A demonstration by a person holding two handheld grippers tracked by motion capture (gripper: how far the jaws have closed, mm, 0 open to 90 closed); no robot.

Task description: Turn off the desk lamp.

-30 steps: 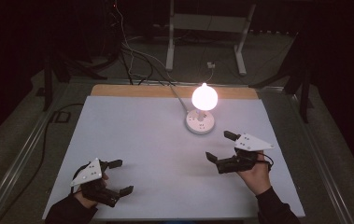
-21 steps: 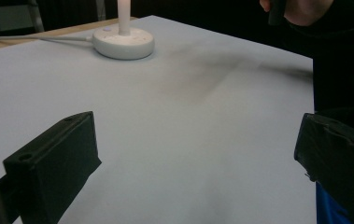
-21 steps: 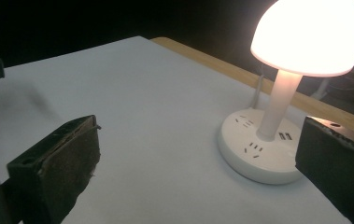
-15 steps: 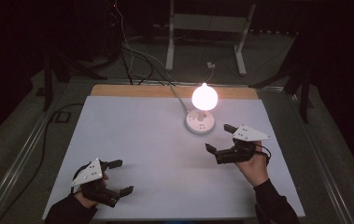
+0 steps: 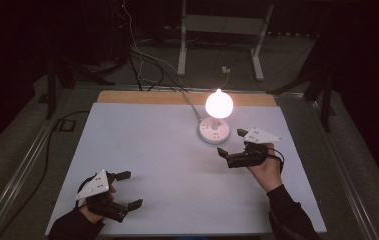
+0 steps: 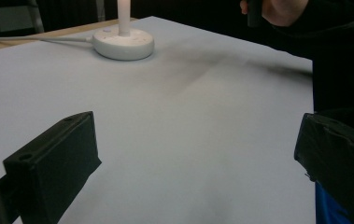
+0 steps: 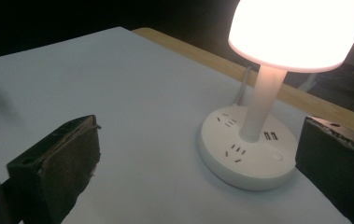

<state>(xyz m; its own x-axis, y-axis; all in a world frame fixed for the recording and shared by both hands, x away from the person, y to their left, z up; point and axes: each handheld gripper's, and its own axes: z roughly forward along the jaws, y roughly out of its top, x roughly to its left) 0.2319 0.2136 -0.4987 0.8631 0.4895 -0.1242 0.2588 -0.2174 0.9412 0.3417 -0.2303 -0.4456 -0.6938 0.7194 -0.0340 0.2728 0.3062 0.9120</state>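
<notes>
While the left gripper [image 5: 126, 190] rests near the front left corner of the table [image 5: 142, 145], its jaws apart and empty, the work seems to belong to the other hand. Toward the middle the white sheet is bare. Farther right, near the back edge, stands the lamp [image 5: 218, 104], lit, on a round white base [image 5: 214, 131] that carries sockets and a small button; its cable [image 5: 189, 102] runs off over the back edge. Just right of and in front of that base hovers the right gripper [image 5: 232, 143], jaws wide apart and holding nothing, pointed toward the lamp. In the right gripper view the base [image 7: 247, 151] sits between the two jaws but farther off, not touched, with the button [image 7: 277, 156] on its near right side.

I judge this to be the approach step: the gripper is closing in on the lamp, likely to press the button or take the stem [image 7: 261, 100]. The next move calls for a short, careful advance, with one jaw tip lined up over the button or both jaws straddling the stem, without pushing the light base across the sheet.
</notes>
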